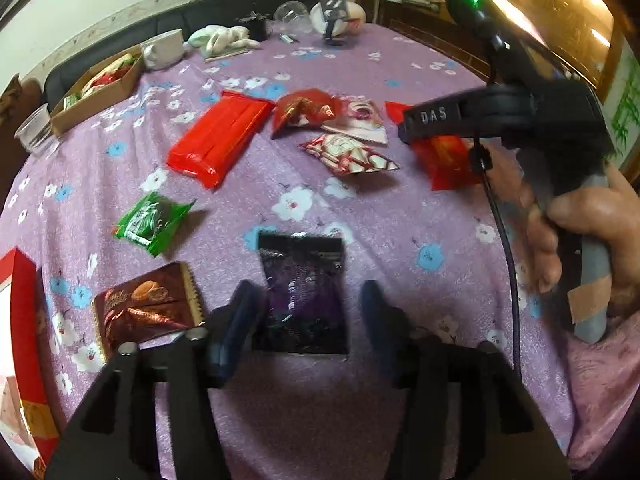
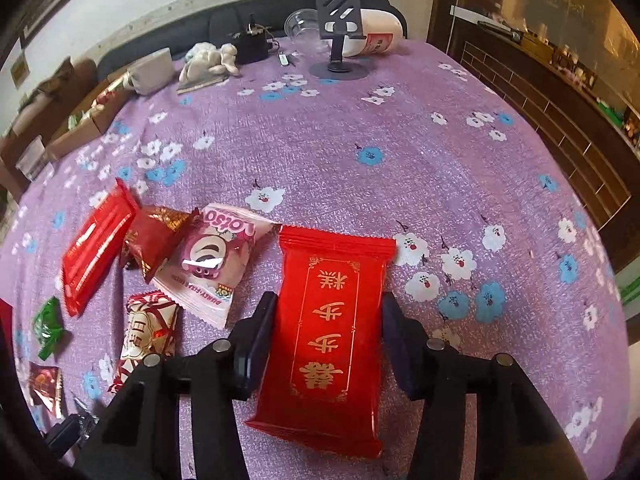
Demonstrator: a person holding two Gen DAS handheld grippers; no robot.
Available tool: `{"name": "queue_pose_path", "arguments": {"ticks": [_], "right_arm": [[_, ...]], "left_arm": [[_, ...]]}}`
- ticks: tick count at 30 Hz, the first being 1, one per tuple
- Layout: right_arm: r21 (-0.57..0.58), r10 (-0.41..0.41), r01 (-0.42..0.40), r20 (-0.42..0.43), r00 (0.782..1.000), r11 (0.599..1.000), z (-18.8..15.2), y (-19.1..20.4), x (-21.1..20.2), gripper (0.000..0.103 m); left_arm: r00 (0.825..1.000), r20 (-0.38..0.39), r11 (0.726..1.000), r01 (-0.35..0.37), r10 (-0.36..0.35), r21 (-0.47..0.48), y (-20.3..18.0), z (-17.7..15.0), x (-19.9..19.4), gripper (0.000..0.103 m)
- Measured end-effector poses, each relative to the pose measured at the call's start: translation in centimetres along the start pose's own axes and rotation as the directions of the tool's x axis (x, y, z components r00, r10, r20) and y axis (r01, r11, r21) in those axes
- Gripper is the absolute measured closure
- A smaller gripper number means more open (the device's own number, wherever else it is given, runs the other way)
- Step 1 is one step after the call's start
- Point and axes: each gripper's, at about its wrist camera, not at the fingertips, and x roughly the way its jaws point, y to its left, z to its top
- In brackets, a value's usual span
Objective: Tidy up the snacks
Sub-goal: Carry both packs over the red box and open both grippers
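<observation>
Two wrist cameras look across a desk [image 2: 320, 152] covered by a purple cloth printed with white and blue flowers, with snack packets scattered over it.

In the left wrist view, the left gripper [image 1: 306, 300] is spread wide, holding nothing, its two dark blue fingers either side of a dark purple snack packet [image 1: 302, 300] lying flat on the cloth. Just left of it lies a brown biscuit packet [image 1: 146, 304], and beyond that a green packet [image 1: 152, 222]. Farther back sit a long red packet [image 1: 218, 140], a small red and gold packet [image 1: 302, 112], a pink Lotso packet [image 1: 364, 118] and a red and white packet [image 1: 350, 156]. A cardboard box [image 1: 96, 96] already holding some snacks stands at the far left edge of the desk, with a clear plastic cup [image 1: 36, 134] beside it. A red box [image 1: 24, 344] shows at the near left edge.

In the right wrist view, the right gripper [image 2: 326, 332] is also released, its fingers straddling a red packet with gold Chinese lettering [image 2: 326, 328] that rests on the cloth; whether the fingers touch its edges cannot be told. The Lotso packet lies just left of it. At the far end stand a black phone stand [image 2: 338, 32] and a white mug [image 2: 150, 72]
</observation>
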Motion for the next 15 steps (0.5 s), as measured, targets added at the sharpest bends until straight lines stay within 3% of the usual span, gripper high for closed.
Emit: {"name": "queue_pose_path", "arguments": {"ticks": [2,3,4,7,10,15], "right_arm": [[0.029,0.044,-0.044,0.005,0.999,0.999,-0.1,-0.8,-0.1,0.051],[0.060,0.085,-0.086,0.010,0.996,0.995,0.0,-1.5,-0.2,0.052],[0.080,0.114,-0.115,0.012,0.993,0.990,0.2,-2.0,-0.1,0.052],[0.155,0.248,-0.248,0.023,0.969,0.956,0.4,-3.7,-0.1,0.052],[0.213,0.407,-0.409,0.054,0.912,0.887,0.6,-4.3,-0.2,0.052],[0.203,0.539,-0.557,0.140,0.830,0.805,0.8,-3.6,-1.6,0.052]], "left_arm": [[1.000,0.016,1.000,0.001,-0.002,0.017,-0.1,-0.2,0.0,0.049],[1.000,0.020,1.000,0.005,-0.005,0.010,0.1,-0.2,-0.1,0.057],[1.000,0.025,1.000,0.001,-0.001,0.002,0.3,-0.3,-0.2,0.074],[0.999,0.039,1.000,0.019,-0.018,-0.023,1.1,-0.4,-0.6,0.081],[0.998,0.062,1.000,0.015,-0.013,-0.028,1.3,-0.6,-1.4,0.083],[0.988,0.152,0.997,0.015,-0.004,-0.072,3.2,-1.5,-5.7,0.082]]}}
